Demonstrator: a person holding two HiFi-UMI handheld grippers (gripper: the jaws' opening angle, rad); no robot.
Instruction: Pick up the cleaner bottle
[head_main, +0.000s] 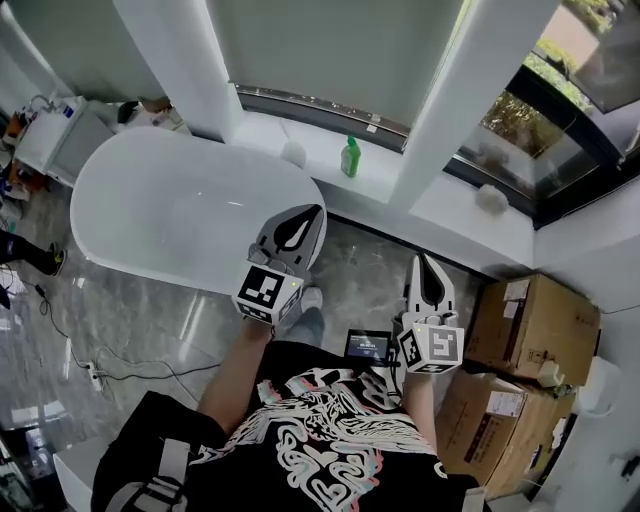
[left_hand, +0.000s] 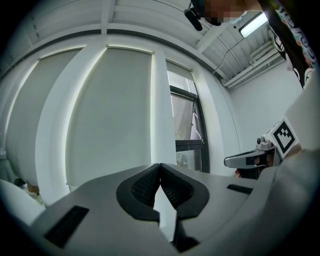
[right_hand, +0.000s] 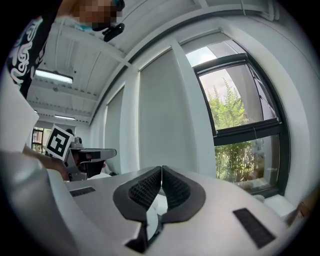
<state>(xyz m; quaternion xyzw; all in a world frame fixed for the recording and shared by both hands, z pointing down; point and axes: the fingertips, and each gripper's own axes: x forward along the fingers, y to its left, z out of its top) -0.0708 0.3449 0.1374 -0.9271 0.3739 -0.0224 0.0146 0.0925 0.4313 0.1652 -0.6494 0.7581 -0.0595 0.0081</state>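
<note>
Green cleaner bottle (head_main: 350, 157), label unreadable. Stands on windowsill (head_main: 385, 172), well beyond left gripper (head_main: 317, 209) and right gripper (head_main: 422, 259), both pressed together, empty.

Daylight pours through the window (right_hand: 240, 115), bright and even, and a ceiling strip lamp (right_hand: 54, 76) glows. The glossy floor (head_main: 130, 320) shows pale glare. My two gripper views bulge, corners black.

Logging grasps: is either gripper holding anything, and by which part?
Nothing is held. The left gripper and the right gripper are both shut and empty; the green plastic cleaner bottle stands untouched on the white window ledge.
</note>
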